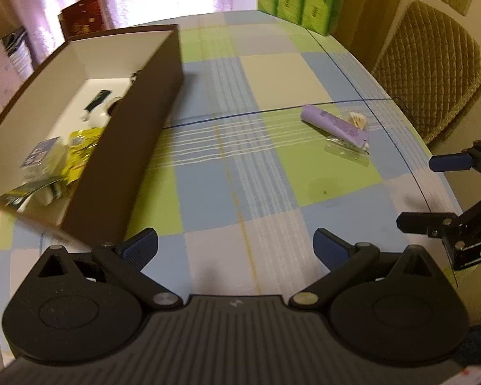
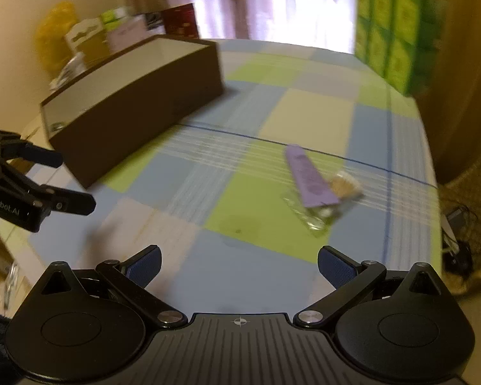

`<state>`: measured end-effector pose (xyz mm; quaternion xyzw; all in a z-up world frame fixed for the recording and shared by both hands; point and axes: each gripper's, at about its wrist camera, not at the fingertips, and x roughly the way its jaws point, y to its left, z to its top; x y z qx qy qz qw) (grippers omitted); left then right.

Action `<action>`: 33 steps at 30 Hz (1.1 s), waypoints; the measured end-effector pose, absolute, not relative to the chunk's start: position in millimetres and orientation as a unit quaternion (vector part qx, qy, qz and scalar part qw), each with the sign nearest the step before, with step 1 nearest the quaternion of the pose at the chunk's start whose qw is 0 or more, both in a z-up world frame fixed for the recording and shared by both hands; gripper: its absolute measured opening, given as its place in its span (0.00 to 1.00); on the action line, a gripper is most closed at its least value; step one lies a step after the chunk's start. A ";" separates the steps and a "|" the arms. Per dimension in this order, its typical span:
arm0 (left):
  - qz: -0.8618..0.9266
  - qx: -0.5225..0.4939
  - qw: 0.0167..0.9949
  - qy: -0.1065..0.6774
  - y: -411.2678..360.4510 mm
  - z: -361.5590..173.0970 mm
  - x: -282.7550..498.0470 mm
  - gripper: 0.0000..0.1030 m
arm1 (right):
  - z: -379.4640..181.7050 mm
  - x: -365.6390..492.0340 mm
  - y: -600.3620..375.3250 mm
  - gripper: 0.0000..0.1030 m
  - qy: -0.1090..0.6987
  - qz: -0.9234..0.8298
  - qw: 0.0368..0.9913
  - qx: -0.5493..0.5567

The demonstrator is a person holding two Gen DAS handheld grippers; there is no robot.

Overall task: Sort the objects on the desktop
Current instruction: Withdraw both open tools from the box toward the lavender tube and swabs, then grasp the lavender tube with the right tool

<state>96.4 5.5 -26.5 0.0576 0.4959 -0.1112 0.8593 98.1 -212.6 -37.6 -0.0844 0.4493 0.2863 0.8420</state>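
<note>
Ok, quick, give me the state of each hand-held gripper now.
Left hand-held gripper: open, holding nothing, over the tablecloth.
Right hand-held gripper: open, holding nothing.

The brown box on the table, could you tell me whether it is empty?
Not empty: the brown box holds a yellow packet and other small items.
</note>
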 end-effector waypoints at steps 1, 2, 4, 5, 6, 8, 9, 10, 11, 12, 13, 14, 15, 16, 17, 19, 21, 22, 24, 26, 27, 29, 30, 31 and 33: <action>-0.116 0.060 0.857 0.498 0.9 -28.9 100.1 0.98 | -38.6 99.9 -217.2 0.98 0.451 0.278 0.844 -0.080; -0.121 0.062 0.856 0.499 -3.3 -31.0 103.5 0.98 | -39.3 101.0 -221.0 0.98 0.452 0.270 0.847 -0.076; -0.130 0.066 0.853 0.501 -12.9 -35.4 110.7 0.98 | -42.8 105.4 -230.4 0.98 0.457 0.250 0.851 -0.068; -0.134 0.070 0.852 0.502 -18.2 -37.6 114.3 0.98 | -44.8 108.1 -234.1 0.98 0.460 0.239 0.853 -0.066; -0.137 0.073 0.851 0.502 -23.1 -39.6 117.1 0.98 | -46.5 109.7 -237.1 0.98 0.463 0.230 0.854 -0.065; -0.144 0.079 0.848 0.503 -32.5 -43.9 124.6 0.98 | -50.6 114.2 -245.8 0.98 0.469 0.213 0.855 -0.061; -0.148 0.081 0.847 0.504 -37.5 -46.2 128.8 0.98 | -52.1 116.1 -249.7 0.98 0.471 0.207 0.856 -0.058; -0.150 0.085 0.846 0.505 -42.0 -48.3 132.9 0.98 | -53.5 118.3 -253.5 0.98 0.473 0.200 0.857 -0.054; -0.151 0.088 0.845 0.505 -45.8 -49.5 136.2 0.98 | -54.4 120.4 -256.8 0.98 0.473 0.196 0.858 -0.049; -0.153 0.090 0.846 0.504 -48.4 -50.1 138.4 0.98 | -54.7 122.5 -258.6 0.98 0.473 0.196 0.858 -0.046; -0.155 0.091 0.846 0.502 -51.4 -50.7 141.1 0.98 | -54.5 125.2 -260.6 0.98 0.470 0.197 0.859 -0.043; -0.157 0.091 0.846 0.502 -53.6 -51.4 143.6 0.98 | -54.4 127.9 -261.7 0.98 0.465 0.199 0.862 -0.041; -0.158 0.091 0.846 0.502 -55.1 -52.8 146.3 0.98 | -53.9 131.1 -262.3 0.98 0.461 0.201 0.864 -0.039; -0.158 0.092 0.845 0.503 -55.9 -54.5 149.7 0.98 | -53.5 135.0 -262.8 0.98 0.457 0.205 0.865 -0.037; -0.156 0.095 0.844 0.505 -56.5 -56.9 154.1 0.98 | -54.4 139.1 -262.2 0.98 0.454 0.206 0.866 -0.036; -0.147 0.099 0.844 0.506 -56.6 -61.2 165.1 0.98 | -55.7 147.7 -260.9 0.98 0.451 0.211 0.866 -0.034; -0.139 0.107 0.844 0.506 -57.9 -64.7 176.7 0.98 | -57.3 155.8 -257.7 0.98 0.448 0.220 0.866 -0.035; -0.138 0.112 0.846 0.504 -58.8 -66.3 182.3 0.98 | -58.5 159.7 -255.2 0.98 0.447 0.224 0.865 -0.039; -0.136 0.118 0.847 0.500 -59.8 -69.5 191.5 0.98 | -60.3 168.4 -249.8 0.97 0.441 0.233 0.866 -0.047; -0.136 0.123 0.846 0.501 -60.2 -74.9 201.7 0.98 | -63.6 177.5 -245.5 0.87 0.434 0.244 0.866 -0.052; -0.135 0.124 0.845 0.502 -60.4 -77.8 206.3 0.98 | -65.6 183.2 -242.9 0.81 0.436 0.250 0.863 -0.053; -0.130 0.128 0.843 0.506 -60.4 -83.4 214.7 0.98 | -69.3 194.5 -237.8 0.76 0.433 0.260 0.862 -0.052; -0.130 0.129 0.842 0.507 -60.3 -86.0 218.9 0.98 | -70.8 200.1 -236.3 0.68 0.432 0.265 0.861 -0.053; -0.131 0.130 0.842 0.507 -60.1 -87.9 222.0 0.98 | -72.5 205.7 -234.2 0.64 0.433 0.270 0.858 -0.055; -0.132 0.130 0.839 0.511 -59.6 -92.6 227.7 0.98 | -76.6 216.5 -231.1 0.58 0.435 0.276 0.855 -0.055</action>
